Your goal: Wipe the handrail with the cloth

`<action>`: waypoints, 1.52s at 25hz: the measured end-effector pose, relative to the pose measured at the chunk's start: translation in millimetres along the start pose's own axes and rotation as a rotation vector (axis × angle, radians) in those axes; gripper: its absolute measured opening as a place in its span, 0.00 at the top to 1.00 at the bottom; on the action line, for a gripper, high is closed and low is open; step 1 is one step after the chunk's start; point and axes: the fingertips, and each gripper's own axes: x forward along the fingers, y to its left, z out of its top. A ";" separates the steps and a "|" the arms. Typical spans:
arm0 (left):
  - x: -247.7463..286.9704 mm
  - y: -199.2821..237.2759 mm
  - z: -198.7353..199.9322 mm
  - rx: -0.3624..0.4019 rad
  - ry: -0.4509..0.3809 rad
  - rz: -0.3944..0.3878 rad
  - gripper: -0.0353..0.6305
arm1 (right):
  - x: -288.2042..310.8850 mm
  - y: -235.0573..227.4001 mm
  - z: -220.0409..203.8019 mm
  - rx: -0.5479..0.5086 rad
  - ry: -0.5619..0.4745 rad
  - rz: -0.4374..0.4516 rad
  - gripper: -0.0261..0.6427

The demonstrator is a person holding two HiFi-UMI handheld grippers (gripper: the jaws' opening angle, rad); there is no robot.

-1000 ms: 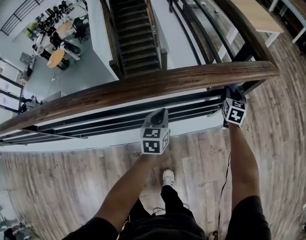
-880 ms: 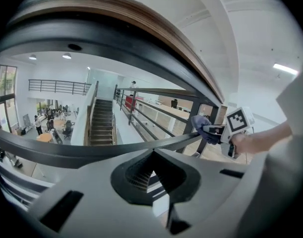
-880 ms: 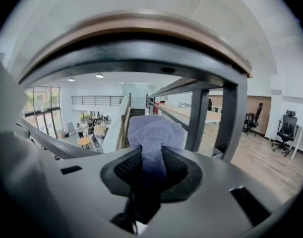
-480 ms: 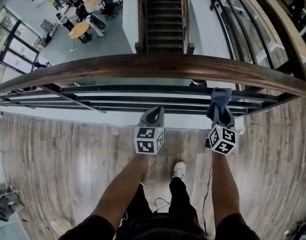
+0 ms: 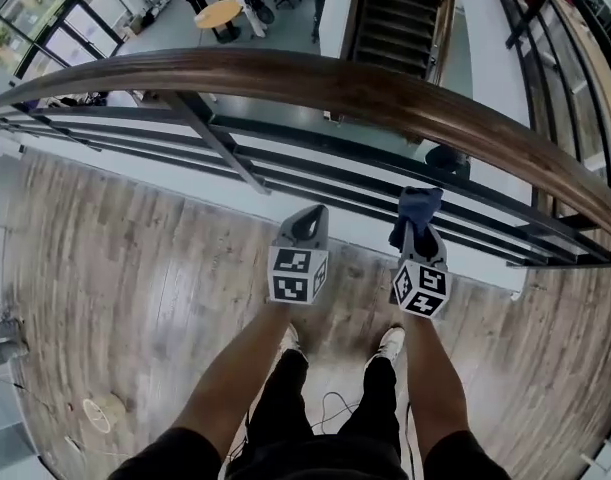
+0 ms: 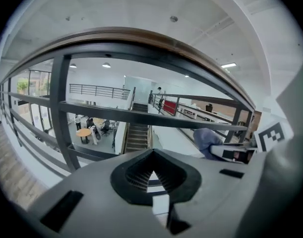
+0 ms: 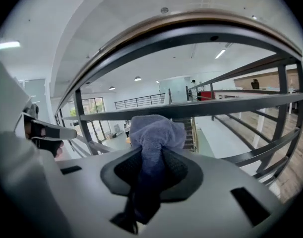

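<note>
The brown wooden handrail (image 5: 385,93) curves across the top of the head view above black metal bars. My right gripper (image 5: 415,230) is shut on a blue-grey cloth (image 5: 417,206), which bunches out past its tips. It is held below the handrail, level with the lower bars and apart from the wood. In the right gripper view the cloth (image 7: 153,133) fills the jaws, with the handrail (image 7: 191,21) arching overhead. My left gripper (image 5: 307,228) sits beside it on the left, shut with nothing in it (image 6: 152,170), also beneath the handrail (image 6: 141,33).
Black horizontal bars (image 5: 285,173) and a slanted post (image 5: 210,138) run under the rail. Beyond them a staircase (image 5: 400,18) drops to a lower floor with round tables (image 5: 220,13). I stand on a wood plank floor (image 5: 135,268), with a cable (image 5: 335,408) by the feet.
The right gripper with the cloth has come down and back from just under the handrail to the level of the lower bars. The head view has swung, and the left gripper keeps its place.
</note>
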 end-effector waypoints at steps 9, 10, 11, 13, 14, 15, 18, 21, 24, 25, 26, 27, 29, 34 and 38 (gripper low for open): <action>-22.0 189.8 -28.3 0.000 -0.024 0.118 0.95 | 140.7 192.9 -29.8 -0.067 0.083 0.143 0.82; -21.9 210.2 -31.6 0.000 -0.021 0.120 0.95 | 155.2 213.5 -31.2 -0.076 0.088 0.154 0.82; -21.1 229.8 -36.3 -0.001 -0.011 0.114 0.95 | 168.8 234.7 -33.8 -0.082 0.091 0.165 0.82; -18.7 268.3 -45.5 0.009 0.005 0.105 0.95 | 194.0 278.7 -39.7 -0.088 0.089 0.190 0.82; -17.7 287.1 -46.9 0.021 -0.001 0.115 0.95 | 206.0 300.7 -41.2 -0.091 0.084 0.206 0.82; -16.9 304.1 -45.8 0.030 -0.017 0.131 0.95 | 217.3 321.5 -41.7 -0.096 0.077 0.222 0.82; -15.0 336.1 -40.3 0.025 -0.080 0.164 0.95 | 242.6 368.9 -44.0 -0.129 0.060 0.248 0.82; -8.2 350.2 -39.0 0.034 -0.128 0.187 0.95 | 257.6 399.0 -47.6 -0.149 0.063 0.254 0.82; 0.5 361.9 -42.0 0.033 -0.164 0.222 0.95 | 270.7 412.8 -59.8 -0.189 0.103 0.243 0.82; 2.2 363.3 -44.2 0.028 -0.165 0.227 0.95 | 273.9 413.0 -65.5 -0.203 0.119 0.232 0.82; 3.6 362.8 -48.1 0.022 -0.159 0.223 0.95 | 275.8 411.7 -70.9 -0.215 0.130 0.224 0.82; 4.8 360.9 -53.3 0.015 -0.148 0.213 0.95 | 276.5 410.0 -75.5 -0.227 0.131 0.221 0.82; 6.8 355.6 -66.2 0.017 -0.135 0.190 0.95 | 274.9 406.2 -82.7 -0.258 0.123 0.231 0.82; 2.3 337.5 -82.7 0.051 -0.186 0.221 0.95 | 260.3 386.9 -89.0 -0.284 0.126 0.242 0.82; 1.1 296.9 -77.4 0.077 -0.197 0.222 0.95 | 238.4 358.3 -81.6 -0.308 0.094 0.221 0.82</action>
